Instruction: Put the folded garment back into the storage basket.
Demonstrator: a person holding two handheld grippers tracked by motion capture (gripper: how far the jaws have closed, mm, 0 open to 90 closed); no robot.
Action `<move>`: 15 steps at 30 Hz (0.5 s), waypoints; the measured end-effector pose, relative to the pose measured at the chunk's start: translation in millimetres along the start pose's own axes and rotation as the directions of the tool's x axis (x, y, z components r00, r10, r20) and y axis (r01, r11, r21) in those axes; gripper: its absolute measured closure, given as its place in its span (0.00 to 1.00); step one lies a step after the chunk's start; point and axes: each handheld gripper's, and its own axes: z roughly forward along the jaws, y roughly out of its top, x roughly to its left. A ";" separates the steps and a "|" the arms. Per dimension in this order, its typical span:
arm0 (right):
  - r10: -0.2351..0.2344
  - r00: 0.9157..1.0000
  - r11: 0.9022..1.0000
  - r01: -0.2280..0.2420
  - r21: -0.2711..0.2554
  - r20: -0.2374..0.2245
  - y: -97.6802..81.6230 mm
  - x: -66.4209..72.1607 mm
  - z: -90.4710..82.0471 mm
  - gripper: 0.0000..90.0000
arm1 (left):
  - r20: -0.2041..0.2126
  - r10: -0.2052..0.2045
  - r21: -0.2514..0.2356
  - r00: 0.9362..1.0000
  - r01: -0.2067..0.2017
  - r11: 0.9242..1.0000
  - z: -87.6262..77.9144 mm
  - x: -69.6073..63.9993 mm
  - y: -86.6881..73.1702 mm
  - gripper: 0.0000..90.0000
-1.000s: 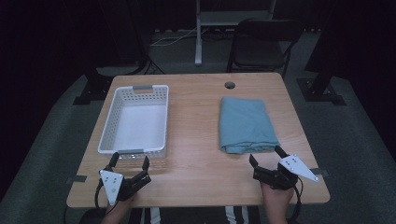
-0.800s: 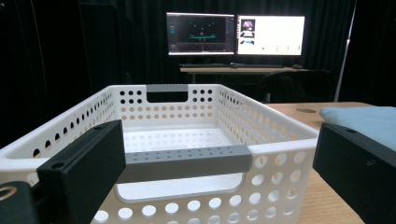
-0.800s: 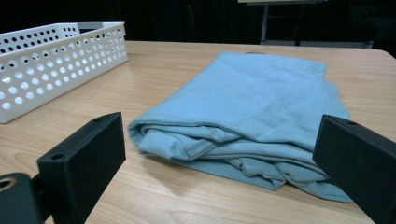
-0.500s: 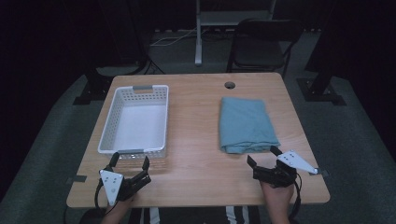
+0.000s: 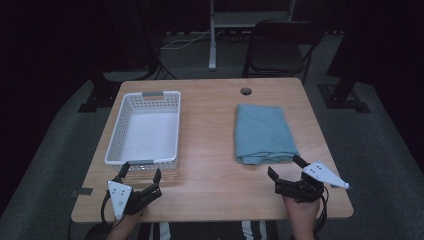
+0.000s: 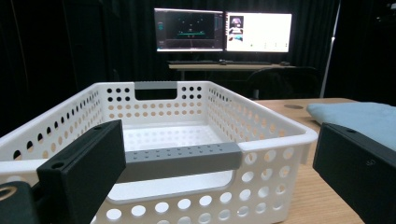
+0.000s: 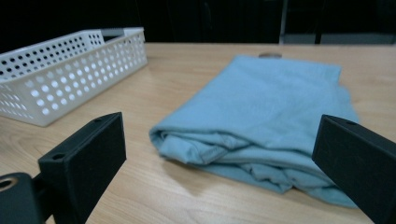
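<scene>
One folded blue cloth (image 5: 262, 133) is laid on the right half of the wooden table (image 5: 210, 150), and one white perforated basket (image 5: 145, 129) (grey handles at both short ends) is set on the left half, well apart from it. Two grippers are held at the near edge. The right gripper (image 5: 287, 168) is spread wide just before the cloth's folded edge, not touching. The left gripper (image 5: 140, 172) is spread wide before the basket's near wall.
</scene>
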 end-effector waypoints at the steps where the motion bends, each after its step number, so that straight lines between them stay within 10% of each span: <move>1: -0.005 1.000 1.000 0.005 -0.003 -0.005 2.2 0.2 -2.0 0.03 | -0.007 0.000 0.001 1.000 0.000 1.000 0.2 -0.2 0.0 0.04; 15: -0.009 0.999 1.000 0.008 -0.007 -0.050 25.2 5.2 -10.1 0.03 | -0.015 0.013 0.001 1.000 -0.013 1.000 -0.1 -1.3 -0.1 0.04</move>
